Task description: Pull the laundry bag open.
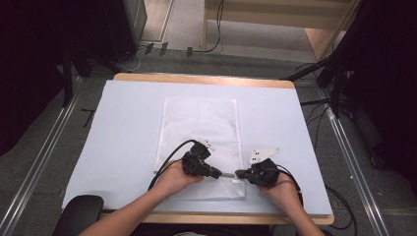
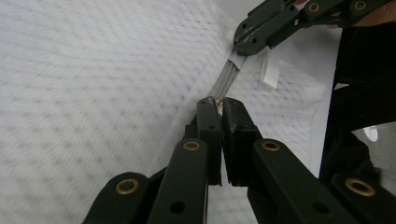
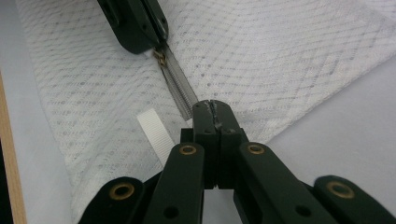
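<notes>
Black hinged tools point(image 3: 214, 108) pinching ribbed grey zipper point(image 3: 180, 88) on white mesh bag point(image 1: 201, 123)

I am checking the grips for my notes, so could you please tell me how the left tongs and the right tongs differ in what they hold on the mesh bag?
The left tongs pinch the small brass zipper pull; the right tongs clamp the end of the grey zipper. In the high view the left tongs lie over the mesh bag, the right tongs at its right edge. Both are shut and point toward each other along the zipper.
</notes>
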